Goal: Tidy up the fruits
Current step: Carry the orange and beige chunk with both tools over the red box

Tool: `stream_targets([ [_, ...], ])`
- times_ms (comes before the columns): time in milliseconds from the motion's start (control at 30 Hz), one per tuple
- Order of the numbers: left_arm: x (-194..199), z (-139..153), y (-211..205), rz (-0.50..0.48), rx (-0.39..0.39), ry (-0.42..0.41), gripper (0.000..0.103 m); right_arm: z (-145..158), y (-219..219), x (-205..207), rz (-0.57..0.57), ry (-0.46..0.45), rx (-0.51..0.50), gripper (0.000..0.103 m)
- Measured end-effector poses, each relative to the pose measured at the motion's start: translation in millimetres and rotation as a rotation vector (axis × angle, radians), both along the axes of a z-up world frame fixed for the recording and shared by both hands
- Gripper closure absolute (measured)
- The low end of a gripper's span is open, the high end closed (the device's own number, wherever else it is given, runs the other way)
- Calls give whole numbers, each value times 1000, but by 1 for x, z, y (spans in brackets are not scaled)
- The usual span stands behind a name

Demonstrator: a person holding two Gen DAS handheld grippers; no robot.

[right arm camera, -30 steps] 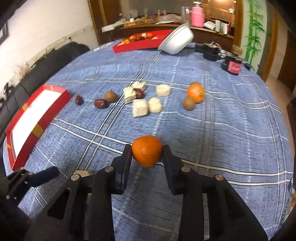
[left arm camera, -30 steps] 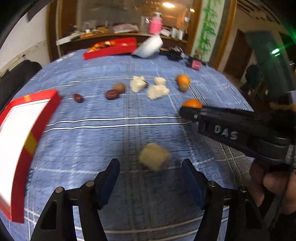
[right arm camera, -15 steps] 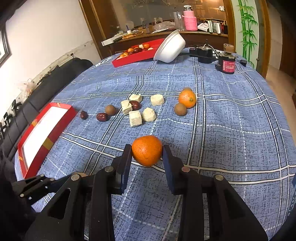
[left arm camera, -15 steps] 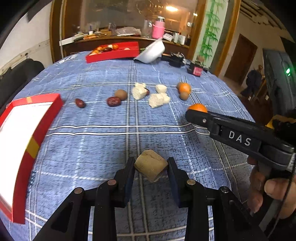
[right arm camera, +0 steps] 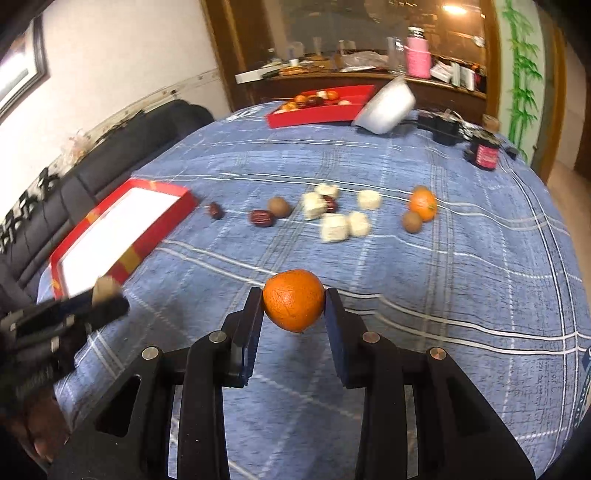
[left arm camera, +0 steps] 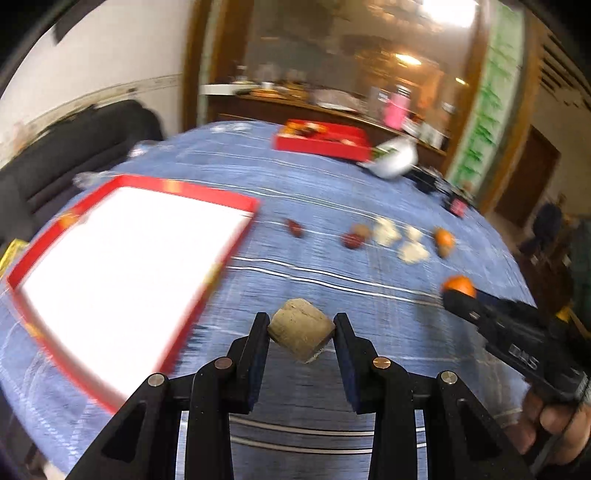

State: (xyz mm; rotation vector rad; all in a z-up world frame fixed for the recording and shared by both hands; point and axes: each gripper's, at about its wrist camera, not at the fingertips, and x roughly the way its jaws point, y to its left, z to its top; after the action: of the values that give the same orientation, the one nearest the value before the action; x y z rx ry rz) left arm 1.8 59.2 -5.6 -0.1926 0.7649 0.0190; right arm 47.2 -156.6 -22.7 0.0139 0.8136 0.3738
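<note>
Left gripper (left arm camera: pixel 301 334) is pinching the tan cube (left arm camera: pixel 301 334) off the cloth, swinging fast toward the red tray (left arm camera: pixel 207 275); a corner-on grip like that could twist loose short of the rim. Right gripper (right arm camera: pixel 294 310) is clamped on the orange (right arm camera: pixel 294 305); round skin, it might roll out.

A long dark wooden sideboard (right arm camera: pixel 369 79) stands against the far wall, cluttered on top, with a wood-framed glass panel rising above it and warm ceiling lamps (right arm camera: pixel 456 7) glowing over it. Left of the sideboard runs a white plastered wall (right arm camera: pixel 122 55), and a black padded sofa (right arm camera: pixel 110 147) sits below that wall. Right of the sideboard hangs green bamboo decoration (right arm camera: pixel 521 62).
</note>
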Motion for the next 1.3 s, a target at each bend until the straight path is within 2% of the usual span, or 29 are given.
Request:
stream_targets([
  [267,-8,-1,76,191,1,23,69,17,67,-7,139,-33,-12,70],
  [567,2,-8,132,324,-3,61,69,24,161,3,285,-57,1,70],
  [867,18,-24,159,385,17,123,69,7,233,37,328,-5,-11,70],
  [1133,26,-41,173,433,32,207,69,-19,259,54,333,71,-71,70],
  [1267,28,-41,170,408,33,237,59,-26,264,58,332,111,-126,67],
  [1300,28,-40,169,405,33,242,57,-26,265,57,335,109,-140,62],
])
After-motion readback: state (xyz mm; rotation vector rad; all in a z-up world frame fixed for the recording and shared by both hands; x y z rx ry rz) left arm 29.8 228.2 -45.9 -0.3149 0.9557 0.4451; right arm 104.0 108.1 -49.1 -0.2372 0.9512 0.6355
